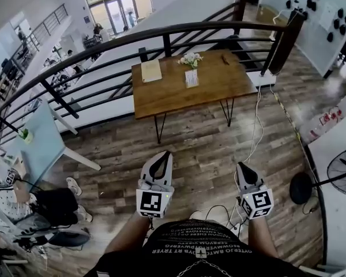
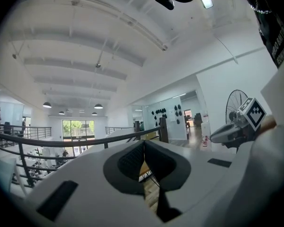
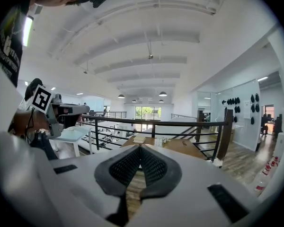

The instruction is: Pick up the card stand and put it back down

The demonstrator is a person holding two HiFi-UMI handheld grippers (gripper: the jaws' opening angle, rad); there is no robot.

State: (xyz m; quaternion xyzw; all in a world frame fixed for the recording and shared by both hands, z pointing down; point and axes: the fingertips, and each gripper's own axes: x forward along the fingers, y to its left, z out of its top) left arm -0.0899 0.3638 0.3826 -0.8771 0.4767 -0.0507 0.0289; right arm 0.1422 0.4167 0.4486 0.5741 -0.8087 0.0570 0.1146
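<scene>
Your left gripper (image 1: 161,156) and right gripper (image 1: 243,167) are both pressed together, empty. The card stand (image 1: 191,78) stands on the wooden table (image 1: 161,100), well ahead. It's probably light, stiff and tippy, so pinch its flat faces.

The right tool (image 3: 140,147) fills the lower frame, its two dark ribbed jaws pressed together with nothing between them. Past its tips stands a wooden surface (image 3: 182,148) carrying a pale flat notepad (image 3: 138,139), with a black railing (image 3: 156,123) behind. At far left, the left tool (image 3: 85,109) shows its marker cube (image 3: 41,98)
</scene>
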